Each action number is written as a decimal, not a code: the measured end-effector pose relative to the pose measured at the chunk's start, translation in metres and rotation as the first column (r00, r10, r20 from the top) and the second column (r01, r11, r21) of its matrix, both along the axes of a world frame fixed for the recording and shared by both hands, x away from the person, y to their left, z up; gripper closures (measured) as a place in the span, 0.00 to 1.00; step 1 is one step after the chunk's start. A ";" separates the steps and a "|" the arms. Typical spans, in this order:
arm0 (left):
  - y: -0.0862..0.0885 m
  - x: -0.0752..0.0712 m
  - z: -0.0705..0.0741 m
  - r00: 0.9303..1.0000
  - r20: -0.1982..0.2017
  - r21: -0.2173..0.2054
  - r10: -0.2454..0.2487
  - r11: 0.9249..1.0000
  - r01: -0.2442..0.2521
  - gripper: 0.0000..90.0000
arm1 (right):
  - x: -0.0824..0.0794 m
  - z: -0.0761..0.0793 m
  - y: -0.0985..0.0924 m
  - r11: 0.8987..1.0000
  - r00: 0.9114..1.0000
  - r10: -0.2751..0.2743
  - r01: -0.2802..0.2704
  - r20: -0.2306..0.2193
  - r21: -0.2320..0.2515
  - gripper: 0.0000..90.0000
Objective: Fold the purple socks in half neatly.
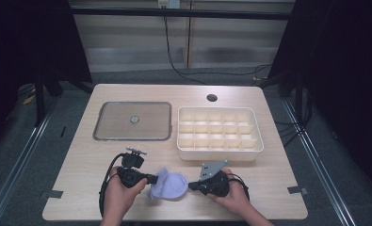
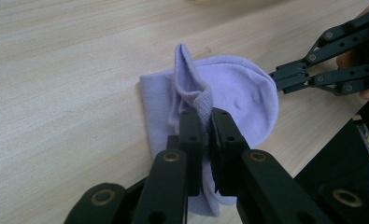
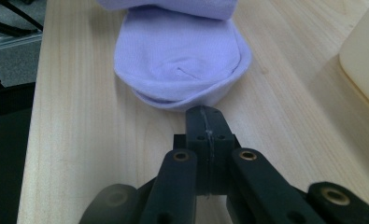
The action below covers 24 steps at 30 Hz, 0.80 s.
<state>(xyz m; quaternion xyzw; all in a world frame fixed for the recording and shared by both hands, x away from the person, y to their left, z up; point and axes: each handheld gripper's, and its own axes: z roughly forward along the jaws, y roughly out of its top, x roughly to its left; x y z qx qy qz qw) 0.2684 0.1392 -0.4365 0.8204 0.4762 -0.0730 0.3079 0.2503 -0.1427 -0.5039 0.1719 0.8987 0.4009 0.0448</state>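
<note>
Item: 1 lilac sock (image 2: 229, 93), near table (image 1: 80, 165) edge, before divided organiser box (image 1: 220, 133). Left gripper (image 2: 208, 130) pinches its cuff; right gripper (image 3: 206, 126) closed, empty, at toe. Step: folding. Next, likely: fold cuff toward toe.

Both forearms come in from six o'clock in the high view. The left gripper (image 1: 151, 179) points toward three o'clock, its jaws pinched nearly together on a fold of the lilac sock (image 2: 229, 93). The right gripper (image 1: 191, 186) points toward nine o'clock, jaws pressed fully together, tips at the sock's rim.
</note>
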 end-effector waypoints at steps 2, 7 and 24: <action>-0.001 0.000 0.000 1.000 0.003 -0.001 0.006 1.000 -0.006 0.94 | 0.000 0.000 0.000 1.000 1.000 -0.003 0.003 -0.002 0.001 1.00; -0.003 0.000 0.000 1.000 0.002 0.002 -0.001 1.000 0.001 0.94 | 0.000 0.000 0.000 1.000 1.000 -0.003 0.003 0.000 0.000 1.00; -0.015 0.000 0.001 1.000 -0.001 -0.003 -0.007 1.000 0.007 0.93 | -0.001 0.000 0.000 1.000 1.000 -0.004 0.004 0.000 -0.001 1.00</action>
